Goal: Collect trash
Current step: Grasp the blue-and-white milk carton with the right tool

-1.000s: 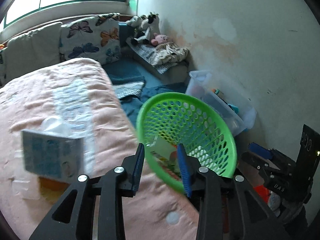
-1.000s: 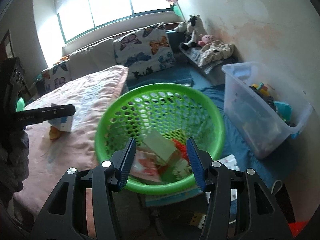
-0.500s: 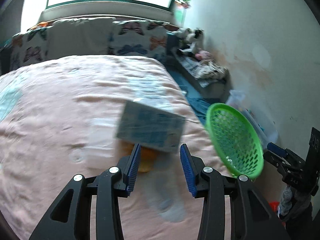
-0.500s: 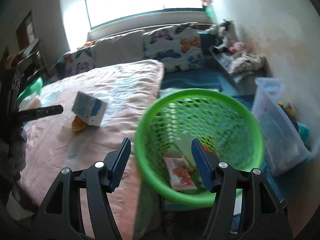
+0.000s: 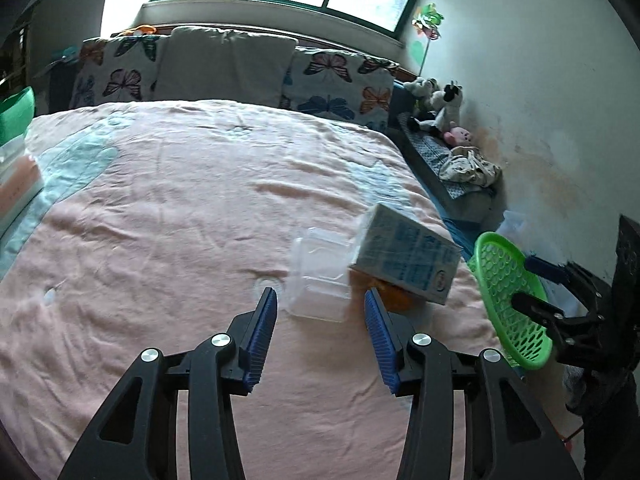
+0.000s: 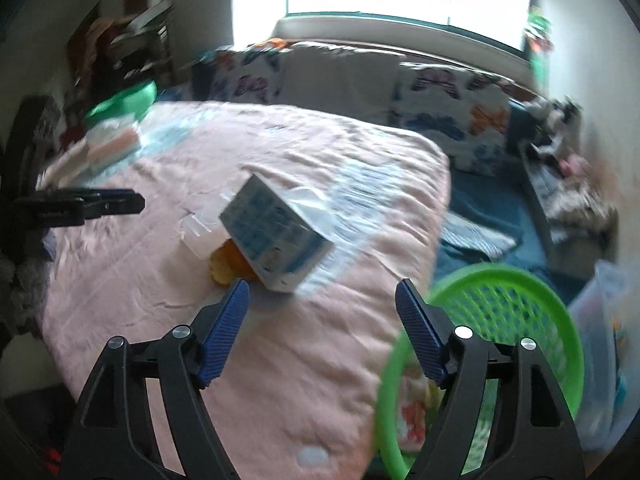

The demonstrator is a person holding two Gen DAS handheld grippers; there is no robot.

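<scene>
Both grippers have just been opening, nothing between them: the left gripper (image 5: 320, 312) stands moderately wide toward the clear plastic container (image 5: 320, 276) — the carton (image 5: 404, 258) leans at its 3 o'clock — while the right gripper (image 6: 322, 312) gapes wide, its green basket (image 6: 500, 344) at 4 o'clock, ready to receive.

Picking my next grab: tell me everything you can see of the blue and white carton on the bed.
The carton is a rectangular box, seemingly printed cardboard, white with blue panels and closed. It lies tilted near the edge of the pink bedspread, propped on an orange item beneath it and beside a clear plastic container. No gripper touches it. Its print is unreadable.
</scene>
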